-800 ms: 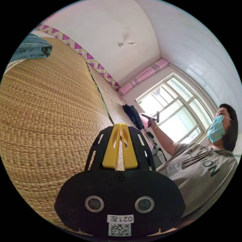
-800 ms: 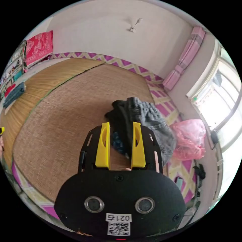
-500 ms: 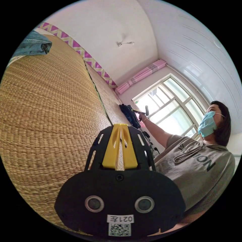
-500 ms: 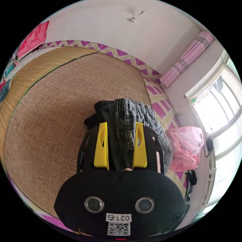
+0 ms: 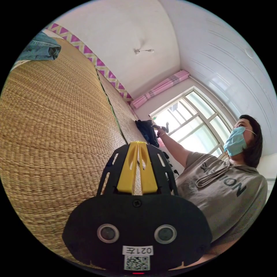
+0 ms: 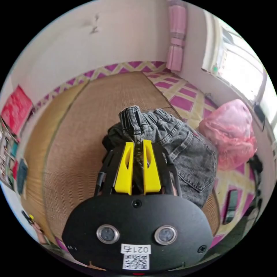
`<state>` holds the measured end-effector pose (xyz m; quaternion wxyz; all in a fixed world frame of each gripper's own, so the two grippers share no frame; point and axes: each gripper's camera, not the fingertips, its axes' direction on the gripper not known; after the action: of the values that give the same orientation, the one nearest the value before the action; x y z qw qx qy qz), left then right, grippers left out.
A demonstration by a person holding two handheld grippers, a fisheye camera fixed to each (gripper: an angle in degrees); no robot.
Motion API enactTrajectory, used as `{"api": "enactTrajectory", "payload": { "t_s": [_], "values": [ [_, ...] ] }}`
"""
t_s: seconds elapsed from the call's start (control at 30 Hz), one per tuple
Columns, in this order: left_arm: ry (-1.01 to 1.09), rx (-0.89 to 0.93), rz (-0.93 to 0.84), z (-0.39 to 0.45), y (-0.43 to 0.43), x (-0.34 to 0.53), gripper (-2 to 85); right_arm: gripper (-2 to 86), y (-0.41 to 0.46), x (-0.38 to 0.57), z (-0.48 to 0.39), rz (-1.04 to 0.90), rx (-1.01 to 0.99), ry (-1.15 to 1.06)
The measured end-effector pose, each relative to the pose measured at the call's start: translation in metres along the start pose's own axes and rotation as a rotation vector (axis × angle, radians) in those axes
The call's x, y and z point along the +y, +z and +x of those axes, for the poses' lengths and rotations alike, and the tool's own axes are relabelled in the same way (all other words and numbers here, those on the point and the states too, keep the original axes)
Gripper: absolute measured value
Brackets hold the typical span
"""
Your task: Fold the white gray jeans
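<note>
The grey jeans (image 6: 187, 153) lie crumpled on the straw mat (image 6: 83, 135), waistband towards the far wall. My right gripper (image 6: 138, 143) is shut on a bunched fold of the waistband, with denim showing between its yellow jaws. In the left gripper view the jeans are a dark heap (image 5: 147, 131) far along the mat, where the person's outstretched hand holds the right gripper (image 5: 161, 127) against them. My left gripper (image 5: 138, 143) is shut on nothing, hovering low over the near part of the mat (image 5: 57, 124).
A pink plastic bag (image 6: 233, 132) sits right beside the jeans on a purple patterned sheet (image 6: 184, 95). A black garment (image 6: 107, 141) peeks out under the jeans. Folded blue jeans (image 5: 40, 49) rest at the mat's far end. The person (image 5: 228, 187) stands by the window.
My right gripper has come down onto the jeans and its jaws have shut on the waistband; that view has rolled. My left gripper has stayed shut and nearly still.
</note>
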<state>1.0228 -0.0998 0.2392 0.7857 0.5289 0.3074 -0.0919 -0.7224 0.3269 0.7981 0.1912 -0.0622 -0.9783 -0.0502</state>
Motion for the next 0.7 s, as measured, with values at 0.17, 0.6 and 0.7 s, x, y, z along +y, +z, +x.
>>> {"api": "enactTrajectory", "payload": {
  "t_s": [0.17,0.6,0.7],
  "values": [
    [0.0,0.012,0.012,0.0,-0.009,-0.01,-0.9,5.3,-0.115,0.011,0.037,0.133,-0.111,0.014],
    [-0.075,0.074,0.084,-0.007,-0.034,-0.039,-0.6,5.1,-0.226,0.159,-0.281,0.271,-0.513,-0.572],
    [-0.114,0.089,0.08,0.0,-0.03,-0.048,0.5,5.2,-0.162,0.251,-0.396,0.128,-0.571,-0.724]
  ]
}}
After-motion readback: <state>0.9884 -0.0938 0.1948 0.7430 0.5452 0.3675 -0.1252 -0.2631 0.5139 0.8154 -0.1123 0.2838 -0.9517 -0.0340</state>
